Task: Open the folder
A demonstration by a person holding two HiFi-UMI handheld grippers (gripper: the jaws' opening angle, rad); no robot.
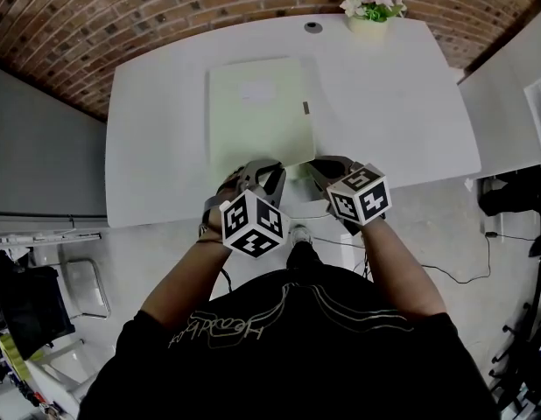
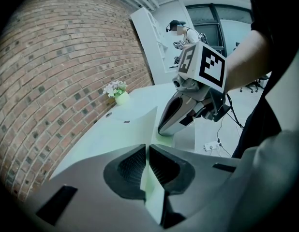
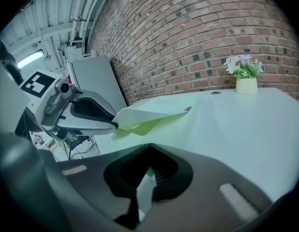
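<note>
The left gripper [image 1: 260,170] was clamped on the near edge of the green folder [image 1: 257,112], its cover slightly raised. Just beside it, the right gripper [image 1: 323,166] pinched the same edge, the folder lying ahead of both.

The tabletop [image 1: 402,103] lies open at 9 and 3 o'clock of the folder [image 1: 257,112], with room for a gripper on either side. A flower pot [image 1: 368,16] stands at 1 o'clock by the far edge. The left gripper [image 1: 263,169] and right gripper [image 1: 316,168] crowd the folder's 6 o'clock edge
</note>
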